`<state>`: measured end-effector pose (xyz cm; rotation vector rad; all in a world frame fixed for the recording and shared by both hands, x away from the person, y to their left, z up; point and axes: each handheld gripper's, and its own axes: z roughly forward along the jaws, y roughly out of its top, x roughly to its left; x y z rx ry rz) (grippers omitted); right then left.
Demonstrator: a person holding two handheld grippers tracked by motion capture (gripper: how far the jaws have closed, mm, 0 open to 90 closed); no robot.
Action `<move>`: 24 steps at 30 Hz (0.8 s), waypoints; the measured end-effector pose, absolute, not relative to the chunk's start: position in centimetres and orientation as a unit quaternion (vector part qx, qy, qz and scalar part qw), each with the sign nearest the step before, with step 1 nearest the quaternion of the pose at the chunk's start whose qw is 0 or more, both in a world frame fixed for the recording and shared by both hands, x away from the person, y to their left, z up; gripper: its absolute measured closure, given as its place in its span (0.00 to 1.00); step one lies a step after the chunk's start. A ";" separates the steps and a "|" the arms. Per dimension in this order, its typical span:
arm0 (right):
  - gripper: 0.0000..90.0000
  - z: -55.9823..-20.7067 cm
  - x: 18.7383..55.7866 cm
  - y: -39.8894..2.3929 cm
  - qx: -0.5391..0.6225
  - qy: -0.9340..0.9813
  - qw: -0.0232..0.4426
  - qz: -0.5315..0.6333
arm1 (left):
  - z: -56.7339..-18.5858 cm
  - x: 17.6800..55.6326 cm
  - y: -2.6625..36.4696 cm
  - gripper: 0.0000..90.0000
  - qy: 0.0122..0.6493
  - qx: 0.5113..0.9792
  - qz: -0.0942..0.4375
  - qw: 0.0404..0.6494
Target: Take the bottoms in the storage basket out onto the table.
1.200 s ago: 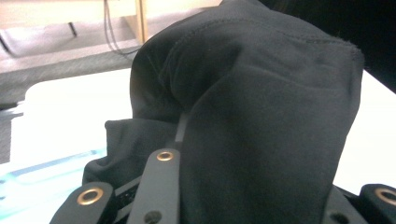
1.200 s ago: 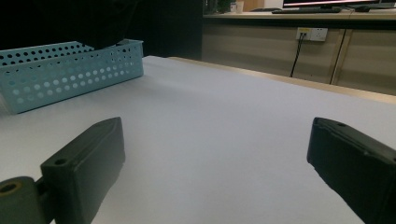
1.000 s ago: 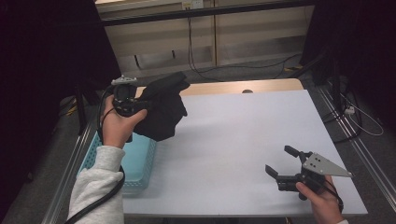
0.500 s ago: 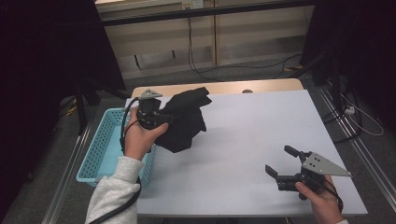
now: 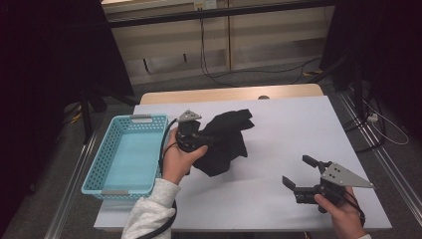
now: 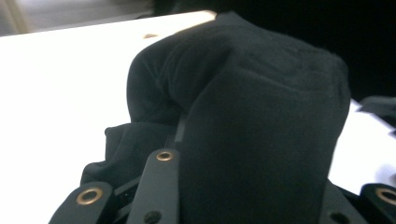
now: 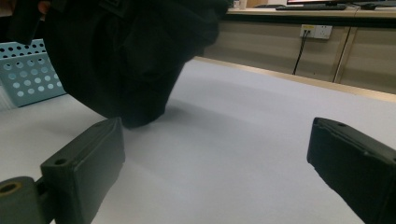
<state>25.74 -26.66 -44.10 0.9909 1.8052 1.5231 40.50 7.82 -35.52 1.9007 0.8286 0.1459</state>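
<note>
While the left gripper (image 5: 206, 137) was clamped on the bunched black cloth (image 5: 226, 142), lowering it onto the white table (image 5: 278, 129) needed care; right gripper (image 5: 301, 174) stood apart, empty.

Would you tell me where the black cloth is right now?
In the high view, the black cloth hangs from the left gripper, just right of the blue basket.

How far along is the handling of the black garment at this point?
Done: the black garment is out of the blue basket and over the table. In hand: the left gripper is shut on a bunch of it, its lower edge touching the tabletop. Left: laying it flat; the right gripper waits open, apart from the cloth.
</note>
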 end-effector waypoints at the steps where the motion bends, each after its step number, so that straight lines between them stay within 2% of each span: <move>1: 0.04 -44.1 25.8 -26.7 0.371 0.676 0.287 0.569 | -35.9 40.4 7.3 0.78 0.330 0.792 0.060 0.510; 2: 0.04 -44.1 25.8 -26.7 0.371 0.676 0.285 0.569 | -36.4 40.4 6.9 0.73 0.323 0.792 0.067 0.513; 4: 0.04 -44.2 25.8 -26.7 0.372 0.677 0.286 0.567 | -37.3 40.5 6.7 0.48 0.320 0.788 0.093 0.518; 8: 0.04 -44.1 25.8 -26.6 0.370 0.680 0.288 0.564 | -38.4 40.5 7.4 0.23 0.317 0.793 0.127 0.504; 16: 0.03 -44.1 26.4 -26.1 0.362 0.694 0.295 0.548 | -39.3 40.1 9.9 0.16 0.327 0.798 0.147 0.485; 24: 0.02 -44.2 27.4 -25.3 0.362 0.707 0.288 0.535 | -40.9 39.9 10.8 0.13 0.342 0.798 0.130 0.479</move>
